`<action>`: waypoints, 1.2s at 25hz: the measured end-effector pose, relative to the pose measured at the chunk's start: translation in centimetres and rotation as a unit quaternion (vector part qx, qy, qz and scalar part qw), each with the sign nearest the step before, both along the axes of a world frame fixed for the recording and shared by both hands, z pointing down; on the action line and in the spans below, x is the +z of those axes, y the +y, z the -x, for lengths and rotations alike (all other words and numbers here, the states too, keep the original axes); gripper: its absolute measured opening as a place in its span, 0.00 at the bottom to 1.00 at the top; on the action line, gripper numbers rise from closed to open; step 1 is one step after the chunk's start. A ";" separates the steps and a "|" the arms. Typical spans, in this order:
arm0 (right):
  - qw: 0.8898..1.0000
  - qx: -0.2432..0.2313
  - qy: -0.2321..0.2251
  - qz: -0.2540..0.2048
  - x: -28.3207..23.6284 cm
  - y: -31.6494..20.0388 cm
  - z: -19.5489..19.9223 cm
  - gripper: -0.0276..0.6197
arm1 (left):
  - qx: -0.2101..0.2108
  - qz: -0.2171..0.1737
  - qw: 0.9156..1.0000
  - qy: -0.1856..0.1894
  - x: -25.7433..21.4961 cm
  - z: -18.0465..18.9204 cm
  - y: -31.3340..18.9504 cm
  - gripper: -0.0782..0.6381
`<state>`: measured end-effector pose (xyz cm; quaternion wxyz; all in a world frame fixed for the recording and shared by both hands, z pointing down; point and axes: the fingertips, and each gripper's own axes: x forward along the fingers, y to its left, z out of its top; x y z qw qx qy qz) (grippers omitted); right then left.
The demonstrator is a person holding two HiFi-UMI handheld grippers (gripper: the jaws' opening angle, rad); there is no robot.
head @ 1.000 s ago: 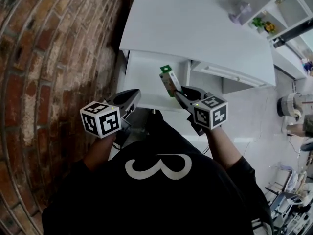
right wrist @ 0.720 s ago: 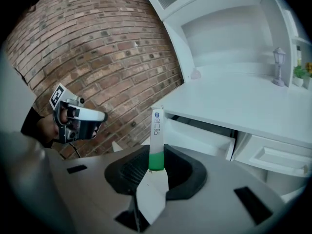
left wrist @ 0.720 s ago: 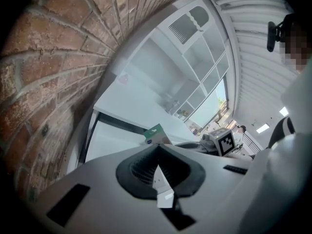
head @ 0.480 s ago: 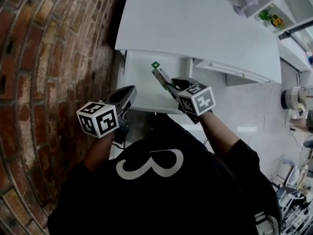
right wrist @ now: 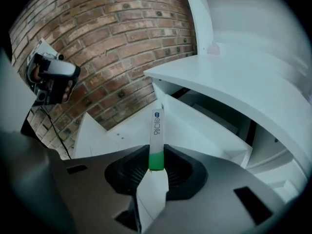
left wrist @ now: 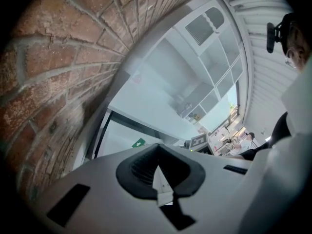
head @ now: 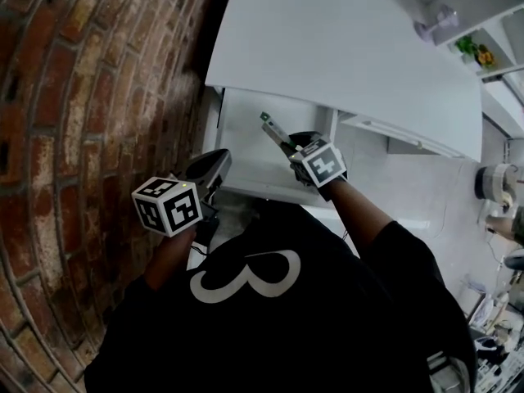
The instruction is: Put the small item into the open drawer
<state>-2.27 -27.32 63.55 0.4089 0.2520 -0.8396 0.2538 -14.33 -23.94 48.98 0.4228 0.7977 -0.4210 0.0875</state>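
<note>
Head view, left to right. Red brick wall (head: 74,137) fills the left of the frame. Left hand-held gripper (head: 214,164) sits at centre left, beside the near left corner of the open white drawer (head: 239,150); its jaws are together with nothing between them. The drawer projects toward the lower edge of the frame from beneath the white desk top (head: 344,47). The slim flat white-and-green packet (head: 272,128) lies in the picture over the drawer's right half and is clamped at its lower end by the right hand-held gripper (head: 288,143). The packet's long axis continues the line of these jaws and points to the upper left, toward the back of the drawer. How high it sits above the drawer floor cannot be read. Judged from this layout, the right gripper is the nearer and only loaded one, and the target cavity lies directly below and ahead of the packet, so lowering and letting go should suffice.
</note>
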 end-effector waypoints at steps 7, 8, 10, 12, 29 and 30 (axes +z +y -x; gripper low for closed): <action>0.999 -0.020 0.037 0.005 3.8 -0.9 0.6 0.19 | -0.017 0.007 1.000 -0.006 0.6 1.1 -0.6 0.11; 0.999 -0.023 0.044 0.003 4.3 -0.9 0.6 0.19 | -0.018 0.007 1.000 -0.007 0.6 1.2 -0.6 0.11; 0.999 -0.023 0.047 0.009 5.2 -0.7 0.9 0.19 | -0.019 0.007 1.000 -0.009 0.7 1.4 -0.6 0.11; 0.998 -0.018 0.053 0.020 6.0 -0.4 1.0 0.19 | -0.021 0.009 1.000 -0.012 0.9 1.7 -0.6 0.11; 0.994 -0.022 0.092 0.047 9.4 -0.2 0.6 0.20 | -0.038 0.023 0.999 -0.012 2.3 2.9 -0.7 0.11; 0.995 -0.022 0.088 0.048 9.4 -0.2 0.7 0.20 | -0.037 0.023 0.999 -0.012 2.3 2.9 -0.7 0.11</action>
